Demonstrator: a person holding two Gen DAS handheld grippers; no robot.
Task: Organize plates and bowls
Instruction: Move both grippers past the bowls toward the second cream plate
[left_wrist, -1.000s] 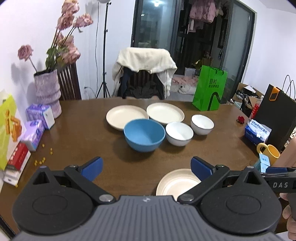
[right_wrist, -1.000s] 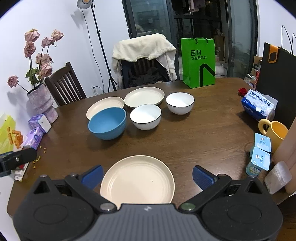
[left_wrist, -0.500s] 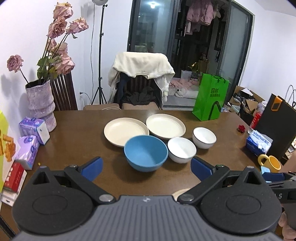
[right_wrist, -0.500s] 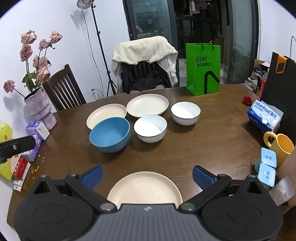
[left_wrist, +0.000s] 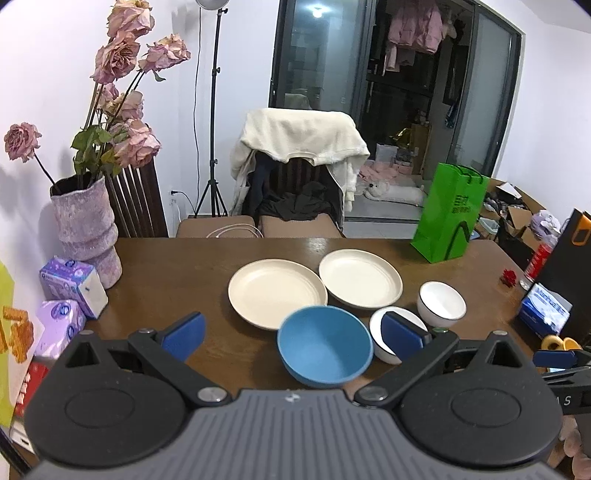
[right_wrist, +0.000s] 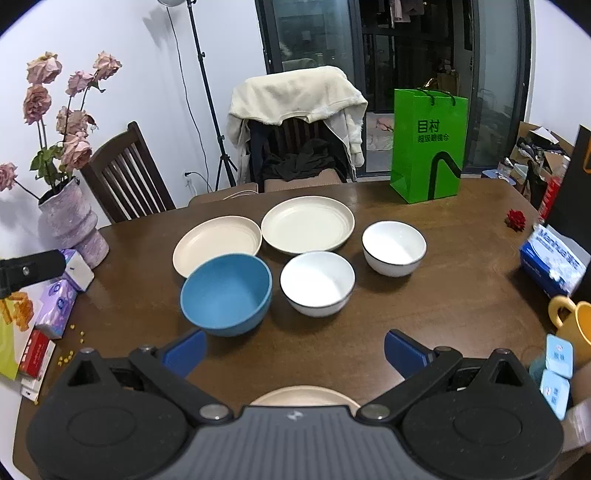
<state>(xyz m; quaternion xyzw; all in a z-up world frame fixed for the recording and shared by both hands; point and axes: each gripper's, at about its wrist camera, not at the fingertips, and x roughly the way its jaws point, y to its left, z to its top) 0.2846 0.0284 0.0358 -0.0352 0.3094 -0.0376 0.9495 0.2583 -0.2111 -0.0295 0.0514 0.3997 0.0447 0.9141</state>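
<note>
Right wrist view: my right gripper has its fingers spread wide with nothing between them, over bare worktop. Ahead at 12 o'clock sit the blue bowl, the near white bowl just to its right, and the far white bowl at 1 o'clock. Behind them lie two cream plates, the left plate and the right plate, rims close or touching; I cannot tell which. A third cream plate shows only as a sliver at 6 o'clock, under my gripper body.

Left wrist view: my left gripper is also spread and empty. The blue bowl sits between its fingers in the picture, but whether they are level with it or above it I cannot tell.

Step in hand (judgement): nothing is stacked yet, so this is the approach to a first pick. The next move calls for lowering one gripper so a finger goes inside a rim and the other outside, then nesting bowls in bowls and plates on plates.

View differences: only the right view shows the third plate, the yellow mug at 3 o'clock and the tip of my left gripper at 9 o'clock. The left view hides part of the near white bowl behind its right finger, and catches my right gripper's blue tip at 3 o'clock.
</note>
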